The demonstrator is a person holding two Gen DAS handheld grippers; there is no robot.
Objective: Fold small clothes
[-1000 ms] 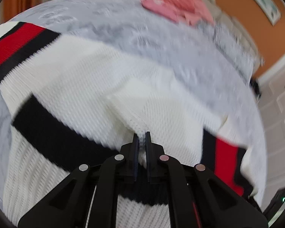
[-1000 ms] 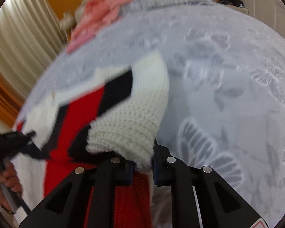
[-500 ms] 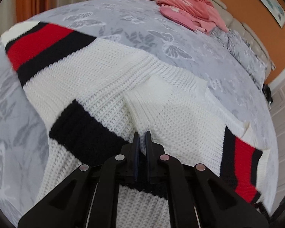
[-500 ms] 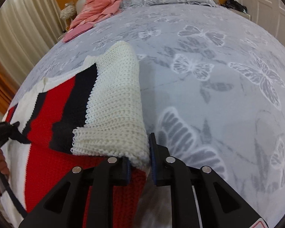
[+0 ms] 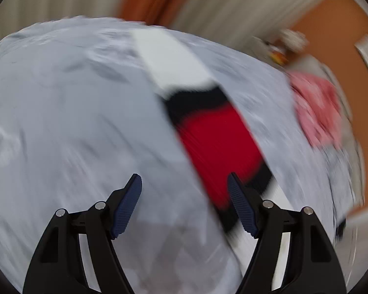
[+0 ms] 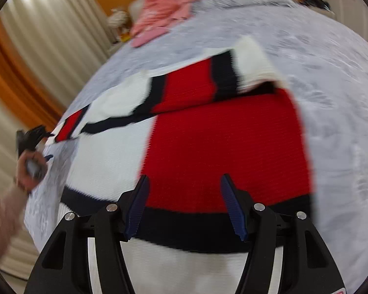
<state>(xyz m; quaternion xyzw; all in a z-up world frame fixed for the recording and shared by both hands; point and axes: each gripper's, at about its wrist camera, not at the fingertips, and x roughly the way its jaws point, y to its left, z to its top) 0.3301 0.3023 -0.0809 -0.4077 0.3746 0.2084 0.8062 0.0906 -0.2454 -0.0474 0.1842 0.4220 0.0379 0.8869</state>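
Observation:
A knitted sweater point(image 6: 223, 142) in white, red and black blocks lies flat on the grey butterfly bedspread point(image 6: 331, 73), with one sleeve point(image 6: 208, 83) folded across its upper part. My right gripper point(image 6: 184, 208) is open and empty above the sweater's lower red block. My left gripper point(image 5: 184, 205) is open and empty over the bedspread, just left of the other sleeve point(image 5: 208, 122), which stretches away from it. The left gripper also shows in the right wrist view point(image 6: 34, 137), held in a hand at the sweater's left sleeve end. Both views are blurred.
A pile of pink clothes point(image 6: 164, 12) lies at the far end of the bed, also in the left wrist view point(image 5: 316, 107). Curtains point(image 6: 49, 36) hang to the left. An orange wall point(image 5: 331, 24) and pillows stand behind the bed.
Both grippers have opened and let go of the sweater. The right sleeve now lies folded across the body. The left gripper has swung away to the left sleeve.

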